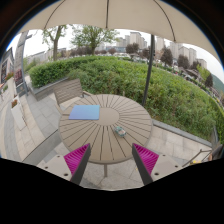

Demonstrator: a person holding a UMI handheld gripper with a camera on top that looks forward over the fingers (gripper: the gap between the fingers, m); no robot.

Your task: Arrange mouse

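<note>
One gripper hung open, holding nothing | mouse lay near round slatted table's right edge | blue mousepad toward far-left edge, likely the target

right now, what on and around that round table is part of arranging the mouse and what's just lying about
Belongs to the job:
- small grey computer mouse on the round wooden slatted table
- flat blue rectangular mouse pad, apart from the mouse
- gripper, fingers open and short of the table

Just there:
- large umbrella canopy on its pole
- wooden bench behind the table
- green hedge
</note>
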